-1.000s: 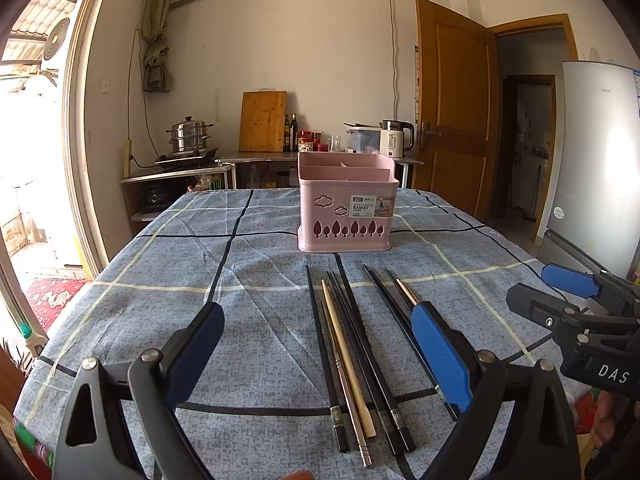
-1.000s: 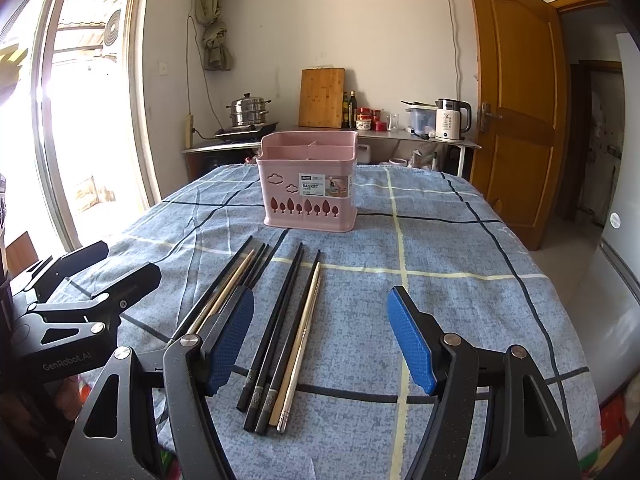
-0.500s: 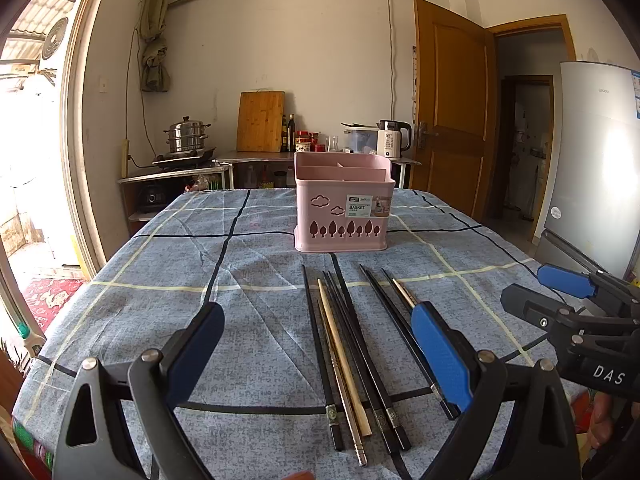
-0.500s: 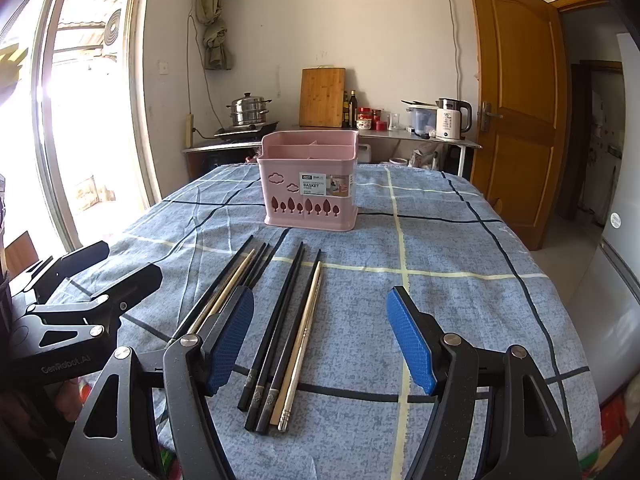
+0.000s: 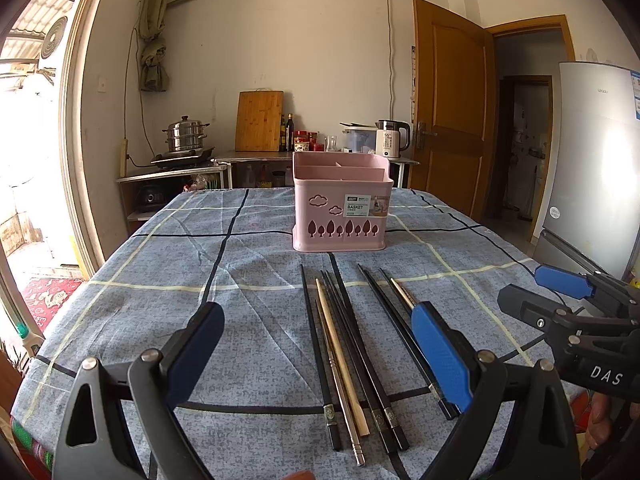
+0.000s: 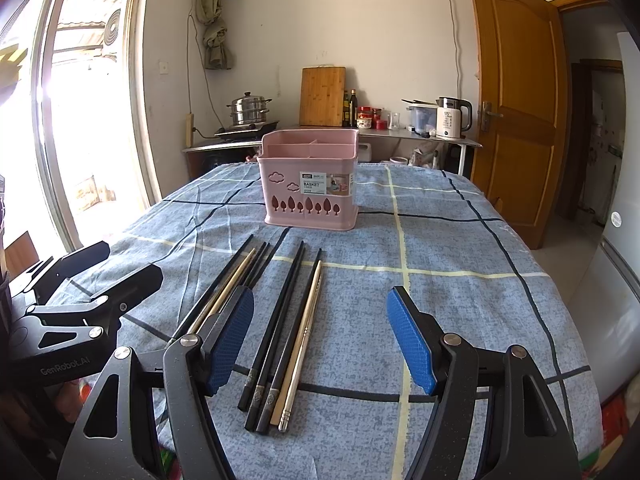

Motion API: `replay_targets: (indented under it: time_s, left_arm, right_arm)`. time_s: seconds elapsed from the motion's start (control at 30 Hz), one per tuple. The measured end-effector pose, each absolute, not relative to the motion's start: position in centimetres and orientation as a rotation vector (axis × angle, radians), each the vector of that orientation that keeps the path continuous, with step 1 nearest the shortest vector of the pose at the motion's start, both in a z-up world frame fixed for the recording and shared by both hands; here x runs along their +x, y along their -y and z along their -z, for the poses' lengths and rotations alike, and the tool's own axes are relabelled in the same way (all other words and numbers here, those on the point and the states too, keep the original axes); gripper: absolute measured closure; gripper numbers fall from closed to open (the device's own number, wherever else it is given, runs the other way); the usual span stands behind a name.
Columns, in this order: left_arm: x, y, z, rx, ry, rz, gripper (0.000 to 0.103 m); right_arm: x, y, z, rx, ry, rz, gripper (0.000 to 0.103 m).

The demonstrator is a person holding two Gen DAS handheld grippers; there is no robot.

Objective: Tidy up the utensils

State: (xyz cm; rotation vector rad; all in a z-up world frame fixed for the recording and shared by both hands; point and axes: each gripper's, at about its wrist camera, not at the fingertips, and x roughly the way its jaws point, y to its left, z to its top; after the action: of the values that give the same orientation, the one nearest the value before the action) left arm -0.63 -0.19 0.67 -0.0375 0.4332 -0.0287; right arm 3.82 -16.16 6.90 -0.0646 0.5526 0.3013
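Several chopsticks (image 5: 352,352) lie side by side on the blue checked tablecloth, most black, one wooden, one metal; they also show in the right wrist view (image 6: 280,328). A pink divided utensil basket (image 5: 340,208) stands upright behind them, also in the right wrist view (image 6: 310,184). My left gripper (image 5: 316,352) is open and empty, hovering over the near ends of the chopsticks. My right gripper (image 6: 320,336) is open and empty above the right-hand chopsticks. Each gripper shows at the edge of the other's view.
The table (image 5: 160,280) reaches to a near edge just below the grippers. Behind it a counter holds a steamer pot (image 5: 186,134), a cutting board (image 5: 259,120) and a kettle (image 5: 392,138). A fridge (image 5: 596,168) stands at the right, a wooden door (image 5: 452,112) beyond.
The left wrist view has shifted slightly, so the basket and chopsticks sit a little further left in it. The right gripper has barely moved. Both grippers stay open.
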Motion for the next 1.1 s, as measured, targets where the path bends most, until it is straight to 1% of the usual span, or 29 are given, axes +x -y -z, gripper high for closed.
replay_targets:
  time_s: [0.7,1.1]
  left_arm:
    - [-0.5,0.3,-0.5,-0.042,-0.44,0.031,0.006]
    - [1.9,-0.5,0.0,-0.022,-0.509,0.059,0.006]
  right_arm:
    - [3.9,16.1,-6.9,-0.066,-0.553,-0.304,0.034]
    - [5.5,15.9,-6.4,-0.065,-0.591,-0.321,0.034]
